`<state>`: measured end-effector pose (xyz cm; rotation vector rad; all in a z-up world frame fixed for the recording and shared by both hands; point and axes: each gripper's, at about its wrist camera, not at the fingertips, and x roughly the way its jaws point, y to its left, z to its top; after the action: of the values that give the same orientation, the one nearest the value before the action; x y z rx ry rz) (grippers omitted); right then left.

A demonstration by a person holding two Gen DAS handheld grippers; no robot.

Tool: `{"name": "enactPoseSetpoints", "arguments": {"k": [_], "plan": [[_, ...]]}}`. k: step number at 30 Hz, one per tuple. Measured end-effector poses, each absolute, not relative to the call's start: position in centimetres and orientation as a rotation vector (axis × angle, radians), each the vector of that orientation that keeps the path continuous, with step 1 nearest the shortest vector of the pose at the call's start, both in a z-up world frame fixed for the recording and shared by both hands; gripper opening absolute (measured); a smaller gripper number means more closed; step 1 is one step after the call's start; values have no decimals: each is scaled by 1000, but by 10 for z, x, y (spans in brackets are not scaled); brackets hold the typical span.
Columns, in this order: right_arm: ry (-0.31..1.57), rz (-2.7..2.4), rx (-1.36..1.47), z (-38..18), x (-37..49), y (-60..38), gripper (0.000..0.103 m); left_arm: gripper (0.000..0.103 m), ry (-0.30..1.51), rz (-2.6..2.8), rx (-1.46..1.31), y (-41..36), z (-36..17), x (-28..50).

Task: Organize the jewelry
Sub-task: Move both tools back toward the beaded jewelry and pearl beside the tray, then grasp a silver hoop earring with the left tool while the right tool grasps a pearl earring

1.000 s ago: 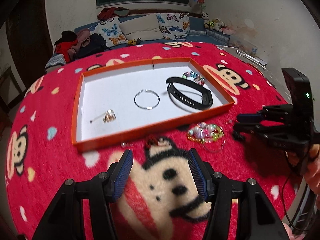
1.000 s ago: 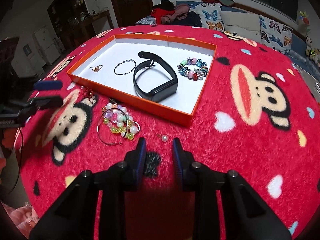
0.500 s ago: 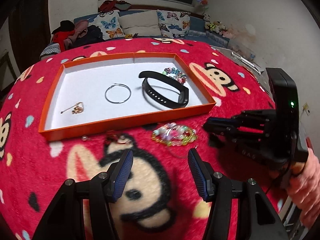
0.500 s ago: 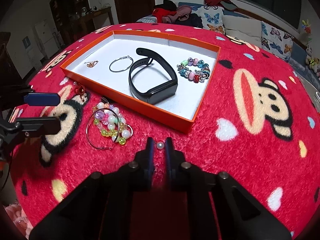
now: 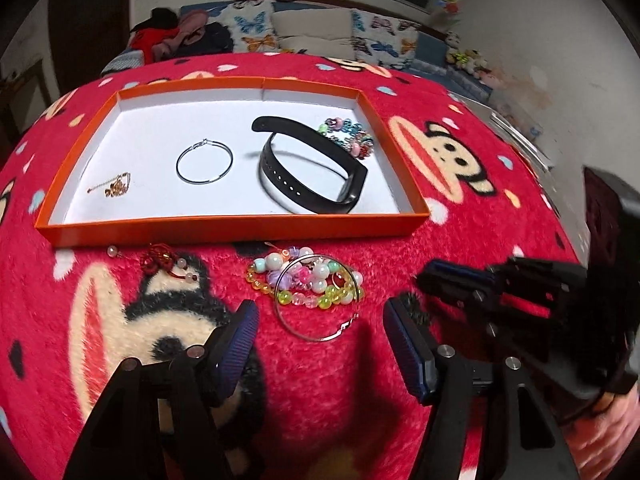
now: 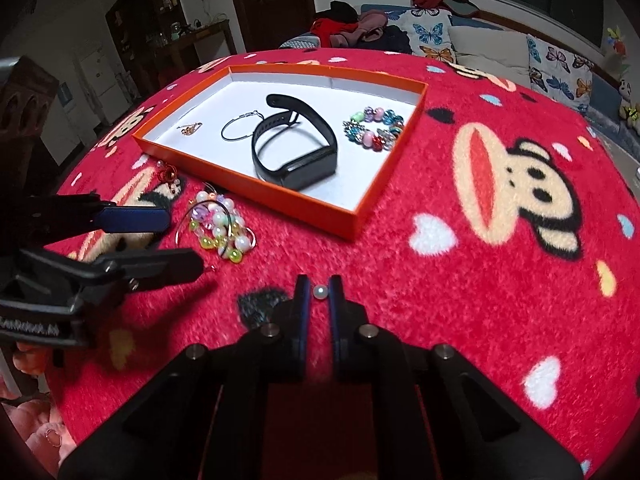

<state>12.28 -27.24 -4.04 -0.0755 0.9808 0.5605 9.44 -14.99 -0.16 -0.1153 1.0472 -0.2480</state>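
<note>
An orange tray [image 5: 240, 229] [image 6: 304, 200] with a white floor holds a black wristband [image 5: 312, 168] [image 6: 296, 148], a silver hoop [image 5: 205, 160], a small gold piece [image 5: 116, 188] and a dark bead bracelet [image 5: 352, 136] [image 6: 374, 130]. In front of the tray lie a pastel bead bracelet with a silver hoop [image 5: 308, 284] [image 6: 220, 228] and a red knot charm [image 5: 160, 260]. My left gripper [image 5: 320, 332] is open just short of the pastel beads. My right gripper [image 6: 319, 294] is shut on a pearl earring [image 6: 319, 292].
The table wears a red monkey-print cloth [image 6: 500, 208]. A loose pearl stud [image 5: 112, 251] lies by the tray's front left corner. A sofa with butterfly cushions [image 5: 320, 36] stands behind. The right gripper shows in the left wrist view [image 5: 500, 292].
My right gripper closed on the pearl earring and holds it. My left gripper moved right and closer to the pastel bead bracelet.
</note>
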Motion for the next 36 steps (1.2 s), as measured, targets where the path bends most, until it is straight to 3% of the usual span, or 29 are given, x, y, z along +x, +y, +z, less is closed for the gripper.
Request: {"name": "enactPoseSetpoints", "arguments": {"k": [14, 24, 36], "plan": [[975, 593, -37, -42, 122, -278, 10, 67, 1013, -139, -57, -170, -14, 104], [976, 595, -34, -43, 123, -280, 10, 52, 990, -120, -18, -168, -17, 102], [954, 589, -21, -32, 121, -282, 10, 52, 948, -158, -23, -153, 2, 87]]}}
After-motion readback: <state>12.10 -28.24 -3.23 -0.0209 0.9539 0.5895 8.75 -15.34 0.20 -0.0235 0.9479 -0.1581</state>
